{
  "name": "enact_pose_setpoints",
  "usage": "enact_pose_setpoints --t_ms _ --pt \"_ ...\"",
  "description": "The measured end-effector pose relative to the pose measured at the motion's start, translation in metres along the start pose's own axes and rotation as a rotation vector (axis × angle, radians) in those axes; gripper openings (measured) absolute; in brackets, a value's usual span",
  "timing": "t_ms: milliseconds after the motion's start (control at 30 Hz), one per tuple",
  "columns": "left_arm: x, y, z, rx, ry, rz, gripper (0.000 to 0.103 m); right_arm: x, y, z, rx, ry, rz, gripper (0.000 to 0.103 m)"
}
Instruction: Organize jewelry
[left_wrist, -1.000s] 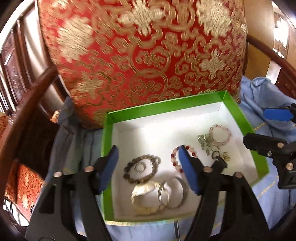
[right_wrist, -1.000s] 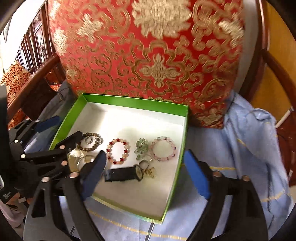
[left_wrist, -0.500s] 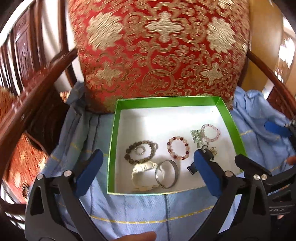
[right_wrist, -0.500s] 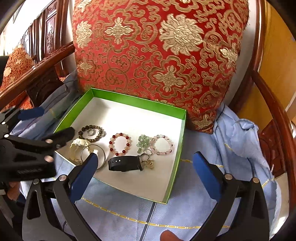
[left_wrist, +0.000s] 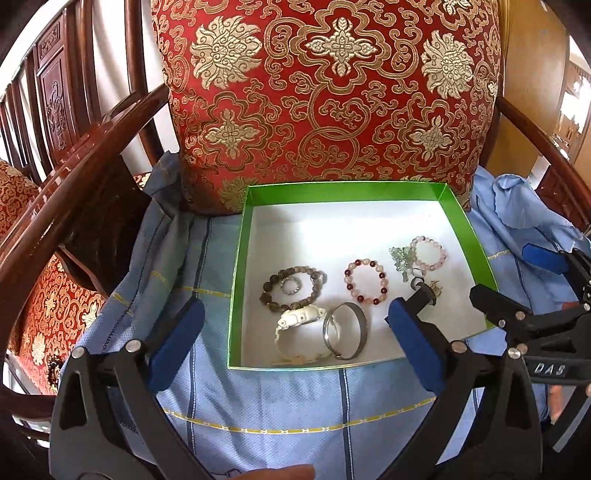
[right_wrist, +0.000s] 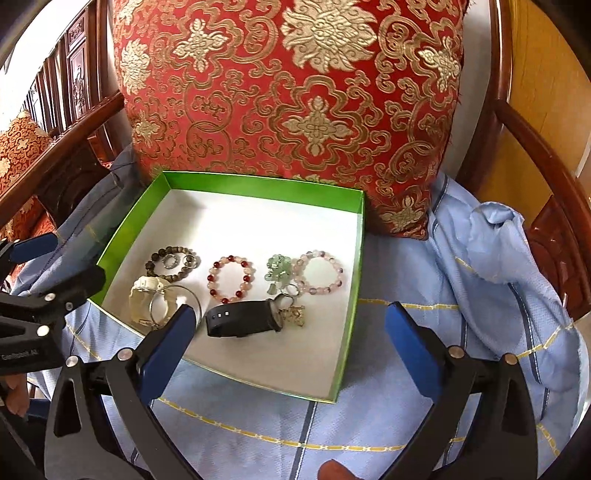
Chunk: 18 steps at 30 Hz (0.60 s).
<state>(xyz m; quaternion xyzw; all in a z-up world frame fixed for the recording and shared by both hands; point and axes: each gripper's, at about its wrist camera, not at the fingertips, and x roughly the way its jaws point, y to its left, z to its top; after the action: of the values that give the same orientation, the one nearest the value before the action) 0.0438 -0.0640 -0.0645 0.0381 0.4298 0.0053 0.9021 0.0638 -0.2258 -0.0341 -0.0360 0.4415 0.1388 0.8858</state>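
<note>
A green box with a white floor lies on a blue cloth on a chair seat. In it lie a brown bead bracelet, a red-and-pink bead bracelet, a pale pink bead bracelet, a green charm, a white watch, a metal bangle and a black watch. My left gripper is open and empty, in front of the box. My right gripper is open and empty above the box's front edge.
A red-and-gold cushion stands upright right behind the box. Dark wooden armrests curve along both sides. The blue cloth is bunched at the right. Another cushioned chair stands to the left.
Both grippers have drawn back and up from the box. The left gripper, which was over the bracelets a second ago, has opened wider and now sits in front of the box.
</note>
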Motion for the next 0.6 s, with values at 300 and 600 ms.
enact_pose_setpoints --t_ms 300,600 --pt "0.0042 -0.0033 0.0009 0.004 0.014 -0.001 0.099 -0.0051 0.0098 -0.0066 -0.022 -0.014 -0.010 0.100" --pt "0.0055 -0.0058 -0.0002 0.014 0.022 -0.007 0.099 -0.0068 0.0071 -0.0060 -0.013 -0.018 -0.012 0.100"
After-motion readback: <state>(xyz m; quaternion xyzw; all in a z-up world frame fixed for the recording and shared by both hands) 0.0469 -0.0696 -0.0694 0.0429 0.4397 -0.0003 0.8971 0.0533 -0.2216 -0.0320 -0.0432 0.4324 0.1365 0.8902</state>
